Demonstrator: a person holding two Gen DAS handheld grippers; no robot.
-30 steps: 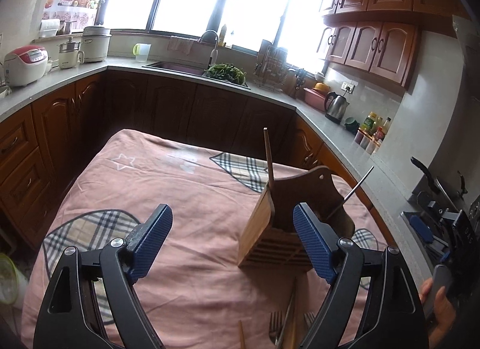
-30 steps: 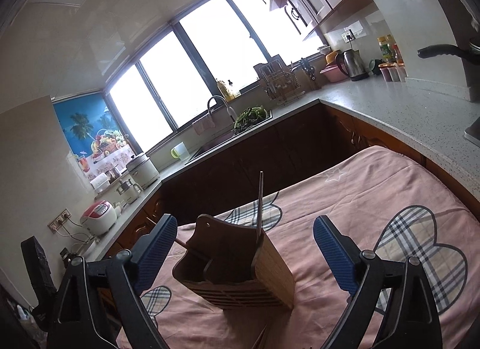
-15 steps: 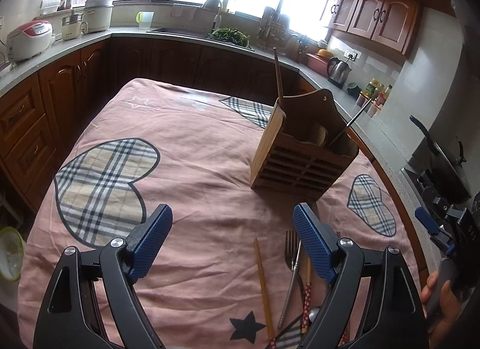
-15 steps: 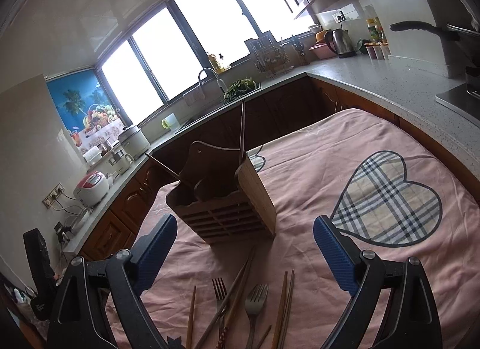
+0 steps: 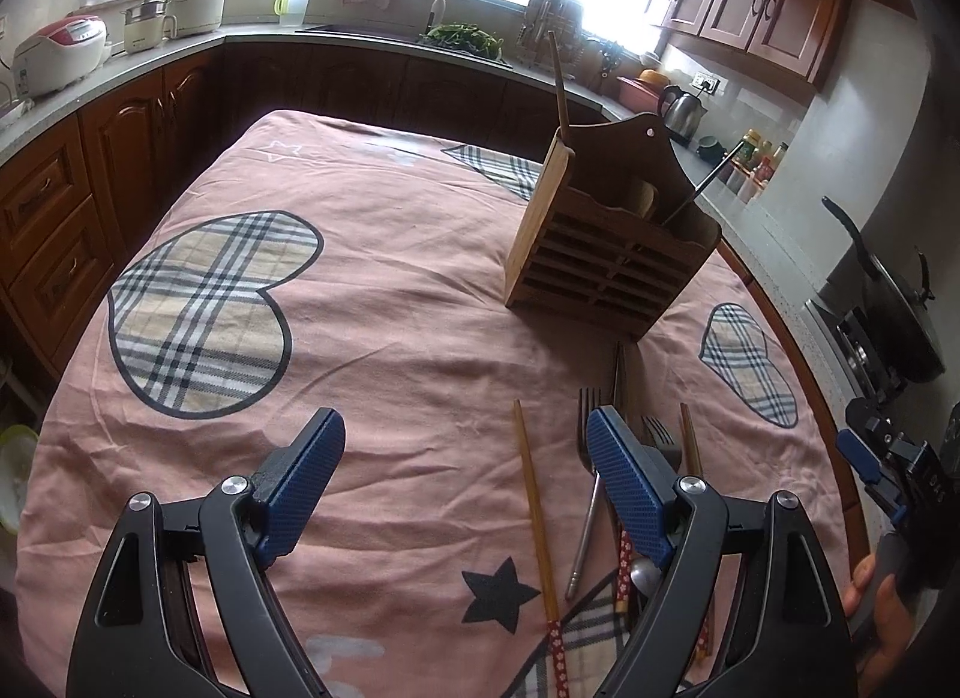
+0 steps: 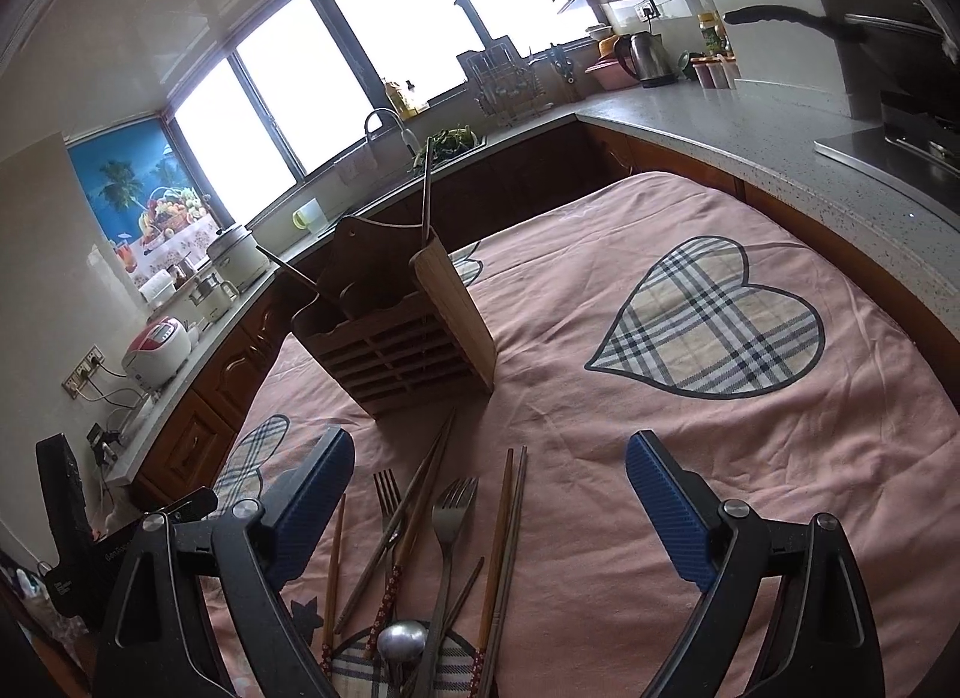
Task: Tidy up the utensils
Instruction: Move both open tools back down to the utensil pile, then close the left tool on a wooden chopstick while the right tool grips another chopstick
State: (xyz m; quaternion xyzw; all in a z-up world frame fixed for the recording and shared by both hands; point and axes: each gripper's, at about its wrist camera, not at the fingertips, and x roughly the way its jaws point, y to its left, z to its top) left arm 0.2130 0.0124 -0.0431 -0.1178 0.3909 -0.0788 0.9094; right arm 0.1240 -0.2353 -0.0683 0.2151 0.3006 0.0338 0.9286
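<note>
Nearest me, my left gripper has its jaws spread wide and holds nothing; my right gripper is just as wide open and equally empty. Both hang above the pink tablecloth.

Just beyond the fingertips lies the loose pile waiting to be sorted: a lone wooden chopstick off to one side, two forks, several more chopsticks fanned beside them, and a spoon at the near end. None of these is gripped.

Farther up the cloth stands the wooden utensil holder, upright, with a tall wooden stick and a thin dark handle already poking out of its compartments. So I judge the job barely started: a couple of pieces stowed, most of them left on the table.

Compared with half a second ago, both cameras have pitched lower and pulled back, so the holder sits farther off and more of the scattered cutlery shows between my jaws. The jaw opening is unchanged.
</note>
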